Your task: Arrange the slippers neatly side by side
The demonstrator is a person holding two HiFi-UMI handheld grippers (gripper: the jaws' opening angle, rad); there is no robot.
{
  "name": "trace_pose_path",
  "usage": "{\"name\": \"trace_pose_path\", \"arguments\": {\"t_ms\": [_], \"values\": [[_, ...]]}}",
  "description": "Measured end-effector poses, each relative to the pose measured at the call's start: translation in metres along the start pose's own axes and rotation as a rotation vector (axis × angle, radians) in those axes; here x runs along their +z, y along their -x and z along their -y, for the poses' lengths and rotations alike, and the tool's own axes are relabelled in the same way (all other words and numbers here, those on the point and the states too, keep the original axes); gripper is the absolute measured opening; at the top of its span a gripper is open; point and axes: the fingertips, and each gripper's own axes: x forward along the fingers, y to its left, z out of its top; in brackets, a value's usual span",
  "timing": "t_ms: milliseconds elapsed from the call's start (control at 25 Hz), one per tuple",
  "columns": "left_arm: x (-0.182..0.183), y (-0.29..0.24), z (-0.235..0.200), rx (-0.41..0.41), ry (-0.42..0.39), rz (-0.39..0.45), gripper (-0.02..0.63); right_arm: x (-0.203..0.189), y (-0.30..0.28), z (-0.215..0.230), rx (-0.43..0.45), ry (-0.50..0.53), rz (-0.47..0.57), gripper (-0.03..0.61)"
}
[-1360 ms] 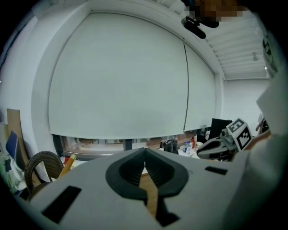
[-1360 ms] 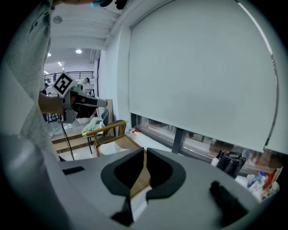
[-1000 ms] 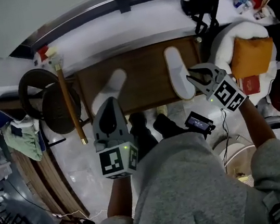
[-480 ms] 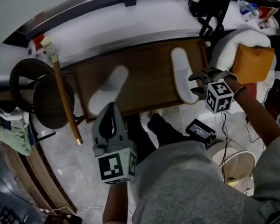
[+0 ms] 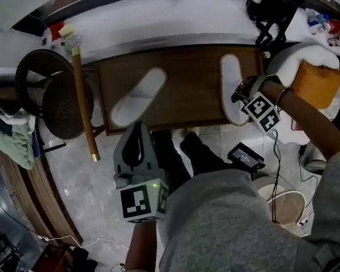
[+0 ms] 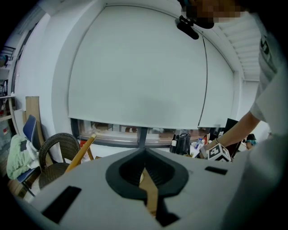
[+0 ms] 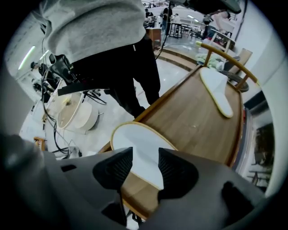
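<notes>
Two white slippers lie on the brown wooden table (image 5: 186, 78). The left slipper (image 5: 138, 97) is tilted, toe toward the far right. The right slipper (image 5: 234, 95) lies straight, its heel at the table's front edge. My right gripper (image 5: 240, 93) hovers over that heel; its jaws are opening, and the heel (image 7: 137, 150) shows between them, untouched by the pads. In the right gripper view the other slipper (image 7: 218, 92) lies at the table's far end. My left gripper (image 5: 135, 132) is shut and empty in front of the table, pointing up toward the window (image 6: 144, 155).
A wicker chair (image 5: 56, 102) and a leaning wooden stick (image 5: 81, 95) stand left of the table. A white armchair with an orange cushion (image 5: 316, 80) is at the right, a black bag (image 5: 274, 3) behind it. A round white device (image 5: 290, 206) and cables lie on the floor.
The right gripper's jaws have come apart and let go of the right slipper's heel, and that gripper has turned over the heel. The left gripper has stayed where it was.
</notes>
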Motion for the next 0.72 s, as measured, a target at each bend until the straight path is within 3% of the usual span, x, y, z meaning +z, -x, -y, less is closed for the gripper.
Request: {"name": "trace_pose_path", "arguments": {"t_ms": [400, 480, 560, 720], "values": [[-0.006, 0.010, 0.002, 0.030, 0.000, -0.010, 0.015, -0.021, -0.030, -0.019, 0.272, 0.307, -0.168, 0.167], [-0.006, 0.012, 0.002, 0.037, 0.000, -0.009, 0.015, -0.020, -0.035, -0.018, 0.280, 0.342, -0.177, 0.098], [-0.006, 0.013, 0.003, 0.039, -0.001, -0.008, 0.015, -0.015, -0.034, -0.016, 0.281, 0.313, -0.155, 0.043], [-0.007, 0.012, 0.001, 0.037, -0.004, -0.010, 0.015, -0.001, -0.024, -0.008, 0.263, 0.181, -0.077, 0.035]]}}
